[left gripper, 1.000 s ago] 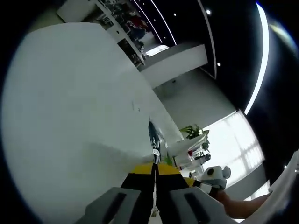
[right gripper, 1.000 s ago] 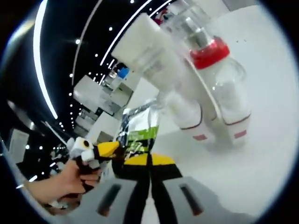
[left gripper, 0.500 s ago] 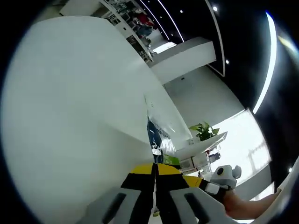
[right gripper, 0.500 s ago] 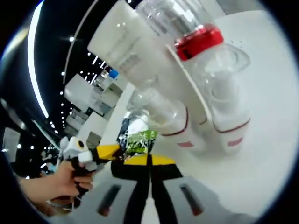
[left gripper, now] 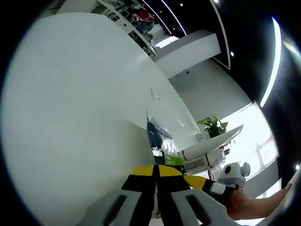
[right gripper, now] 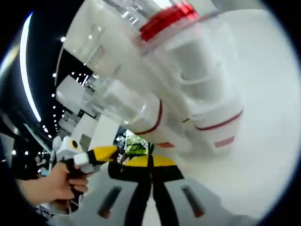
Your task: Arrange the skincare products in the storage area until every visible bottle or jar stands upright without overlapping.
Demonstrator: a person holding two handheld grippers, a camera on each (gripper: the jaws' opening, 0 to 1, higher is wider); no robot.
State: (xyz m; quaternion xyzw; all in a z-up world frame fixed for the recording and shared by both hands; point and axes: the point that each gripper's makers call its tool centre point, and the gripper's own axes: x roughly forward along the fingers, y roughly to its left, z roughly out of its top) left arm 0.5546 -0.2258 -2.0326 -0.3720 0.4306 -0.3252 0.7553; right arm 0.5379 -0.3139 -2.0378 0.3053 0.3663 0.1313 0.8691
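Close in front of my right gripper [right gripper: 151,161], whose jaws are shut with nothing seen between them, stands a tight group: a clear bottle with a red band [right gripper: 188,56], a white tube [right gripper: 101,52] leaning across it, and a second clear bottle [right gripper: 134,110] lying tilted. A green and blue sachet [right gripper: 134,145] stands just past the tips. My left gripper [left gripper: 156,170] is shut too, low over the white table [left gripper: 70,117]. The sachet [left gripper: 159,141] stands beyond it, with the tube and bottles [left gripper: 207,150] behind. Each gripper shows in the other's view: left [right gripper: 106,151], right [left gripper: 195,182].
A hand [right gripper: 47,186] holds the left gripper, and a hand [left gripper: 244,207] holds the right one. A potted plant [left gripper: 214,126] and shelving [left gripper: 136,19] stand far behind the table. The table's bare white top stretches wide to the left.
The right gripper view has closed in on the bottles and tube, which now loom much larger. The left gripper view has shifted slightly. Both grippers stay shut.
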